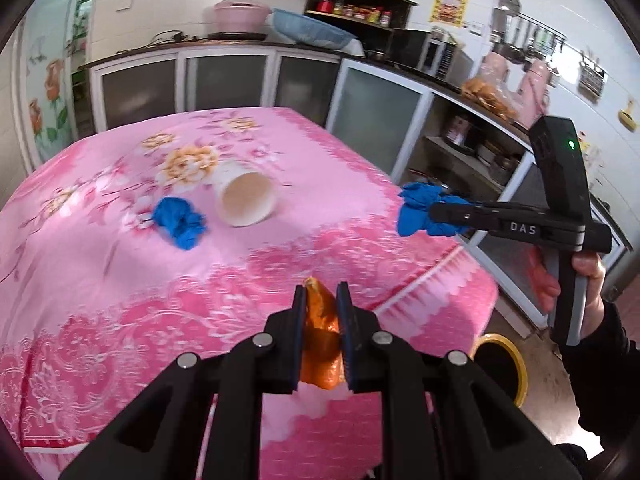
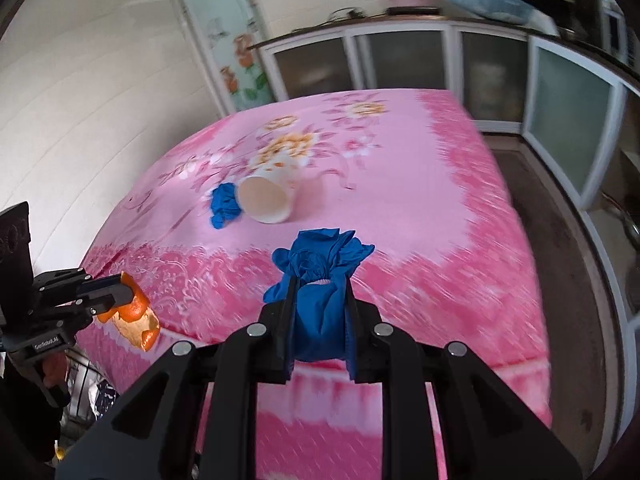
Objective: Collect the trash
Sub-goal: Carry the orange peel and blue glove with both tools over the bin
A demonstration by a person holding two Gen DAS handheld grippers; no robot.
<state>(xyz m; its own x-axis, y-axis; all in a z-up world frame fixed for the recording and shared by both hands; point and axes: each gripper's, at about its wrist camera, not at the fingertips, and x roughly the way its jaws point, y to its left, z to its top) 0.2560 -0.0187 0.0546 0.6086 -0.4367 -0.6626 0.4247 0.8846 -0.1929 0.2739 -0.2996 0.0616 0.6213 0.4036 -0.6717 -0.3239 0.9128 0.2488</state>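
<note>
orange peel (image 1: 322,344) gripped, blue glove (image 2: 320,300) gripped, cup (image 1: 246,200) tipped

The tablecloth (image 1: 120,288) was pink, printed with orange-and-white flowers and a deeper pink lace-like border. The black left gripper (image 1: 322,292) clamped a bright orange peel (image 1: 320,336), pale on its inner side. The black right gripper (image 2: 320,284) gripped a vivid blue glove (image 2: 320,280). Another blue glove (image 1: 178,220) lay beside a white paper cup (image 1: 246,200) with a beige inside. A yellow-rimmed bin (image 1: 508,360) stood below.
</note>
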